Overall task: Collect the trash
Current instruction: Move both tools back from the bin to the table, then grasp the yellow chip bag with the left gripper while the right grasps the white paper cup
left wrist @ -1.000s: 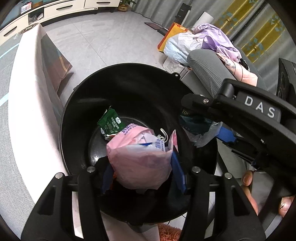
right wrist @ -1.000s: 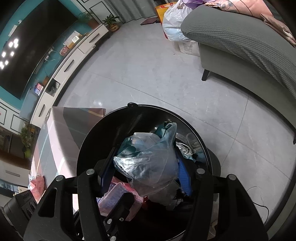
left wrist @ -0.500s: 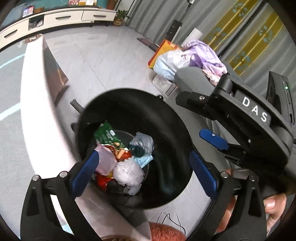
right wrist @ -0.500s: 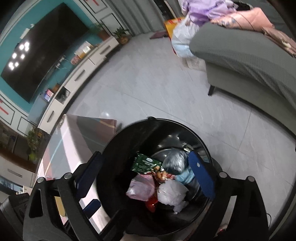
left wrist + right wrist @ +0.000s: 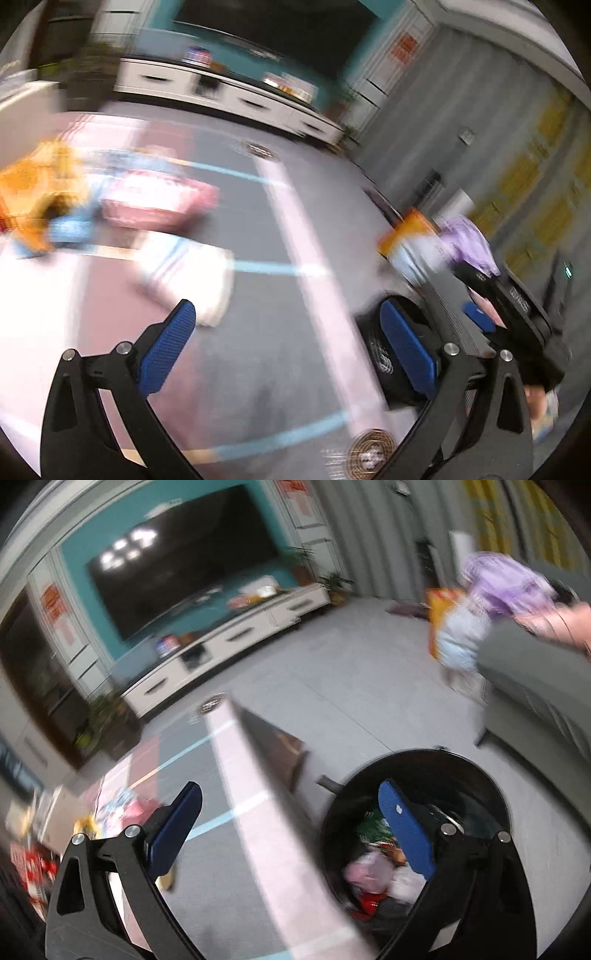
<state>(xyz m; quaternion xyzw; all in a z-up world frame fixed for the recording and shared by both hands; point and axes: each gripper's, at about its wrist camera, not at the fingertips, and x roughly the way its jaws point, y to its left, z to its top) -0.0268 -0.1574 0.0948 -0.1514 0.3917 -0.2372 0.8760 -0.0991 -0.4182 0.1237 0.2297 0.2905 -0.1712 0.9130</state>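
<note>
We see both grippers, left [image 5: 284, 350] and right [image 5: 291, 830], fingers apart, empty; wrappers [image 5: 147, 195] on table light, crinkly, pinch loose edge

Television [image 5: 184, 572], white cabinet [image 5: 236, 642], perhaps purple clothes [image 5: 506, 583].

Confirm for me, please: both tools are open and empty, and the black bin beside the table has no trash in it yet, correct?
Not quite. The black bin already holds trash: pink, white and red wrappers lie at its bottom, as the right wrist view shows. The rest stands: the left tool and the right tool are both open with nothing between their fingers, and the bin stands beside the table.
</note>
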